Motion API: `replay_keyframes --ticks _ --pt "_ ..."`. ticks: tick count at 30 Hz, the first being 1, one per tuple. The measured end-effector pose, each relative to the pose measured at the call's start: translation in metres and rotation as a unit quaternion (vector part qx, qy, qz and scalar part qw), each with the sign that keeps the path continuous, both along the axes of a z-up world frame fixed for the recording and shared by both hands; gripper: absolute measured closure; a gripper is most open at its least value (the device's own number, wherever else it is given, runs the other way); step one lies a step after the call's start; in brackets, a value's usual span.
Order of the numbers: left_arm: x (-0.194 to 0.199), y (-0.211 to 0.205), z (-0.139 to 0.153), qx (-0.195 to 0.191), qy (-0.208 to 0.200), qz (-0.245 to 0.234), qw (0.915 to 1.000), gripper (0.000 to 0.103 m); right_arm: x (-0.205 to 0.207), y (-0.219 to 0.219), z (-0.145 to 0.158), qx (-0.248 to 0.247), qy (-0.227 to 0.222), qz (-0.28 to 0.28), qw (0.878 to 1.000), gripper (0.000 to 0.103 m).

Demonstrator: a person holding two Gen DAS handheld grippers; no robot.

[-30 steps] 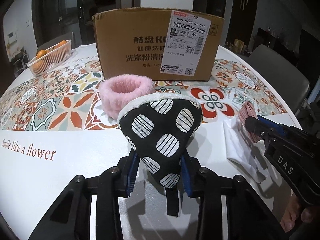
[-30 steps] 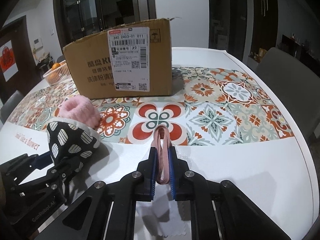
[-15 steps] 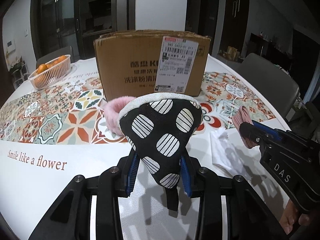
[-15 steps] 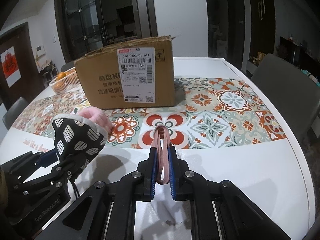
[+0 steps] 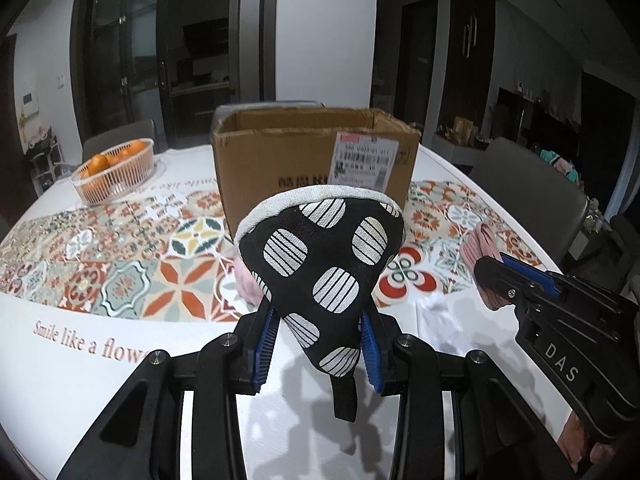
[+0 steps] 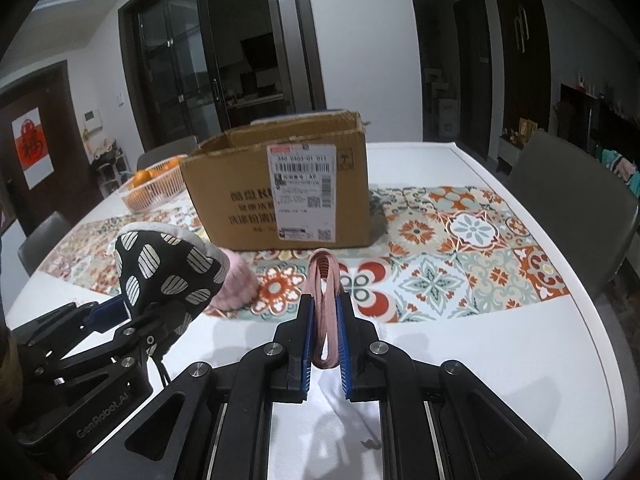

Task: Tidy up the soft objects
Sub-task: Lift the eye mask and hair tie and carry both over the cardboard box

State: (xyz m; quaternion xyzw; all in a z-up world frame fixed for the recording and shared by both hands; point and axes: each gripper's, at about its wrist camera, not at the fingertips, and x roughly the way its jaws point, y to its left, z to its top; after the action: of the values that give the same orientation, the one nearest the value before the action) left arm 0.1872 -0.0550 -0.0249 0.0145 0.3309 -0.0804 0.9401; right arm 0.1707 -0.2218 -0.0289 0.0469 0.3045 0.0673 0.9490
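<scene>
My left gripper [image 5: 318, 340] is shut on a black oven mitt [image 5: 322, 264] with white striped spots, held above the table; the mitt [image 6: 168, 272] shows at the left of the right wrist view. My right gripper [image 6: 324, 340] is shut on a folded pink cloth [image 6: 325, 300], also seen at the right of the left wrist view [image 5: 478, 246]. An open-topped cardboard box [image 5: 316, 160] [image 6: 280, 192] stands ahead on the patterned runner. A fluffy pink band [image 6: 236, 288] lies on the table behind the mitt, mostly hidden. A white cloth [image 5: 438, 320] lies below the right gripper.
A basket of oranges [image 5: 116, 170] sits at the far left of the table [image 5: 80, 360]. Grey chairs [image 6: 572, 200] stand along the right side and behind the basket. The table's right edge [image 6: 592, 320] curves close by.
Both grippers have risen with their loads, so the box's open top now shows and the table lies further below. The pink band is now mostly hidden behind the mitt.
</scene>
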Motion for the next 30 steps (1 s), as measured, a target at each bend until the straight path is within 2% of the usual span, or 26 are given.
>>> replay_keyframes --ticks 18,30 --pt "-0.003 0.018 0.051 -0.010 -0.077 -0.006 0.9969 0.066 -0.005 0.014 0.047 0.018 -0.064 -0.004 0.998 0.090" --pt "0.009 0.025 0.083 -0.021 -0.121 -0.013 0.9923 0.066 0.002 0.018 0.076 0.024 -0.111 -0.011 0.993 0.090"
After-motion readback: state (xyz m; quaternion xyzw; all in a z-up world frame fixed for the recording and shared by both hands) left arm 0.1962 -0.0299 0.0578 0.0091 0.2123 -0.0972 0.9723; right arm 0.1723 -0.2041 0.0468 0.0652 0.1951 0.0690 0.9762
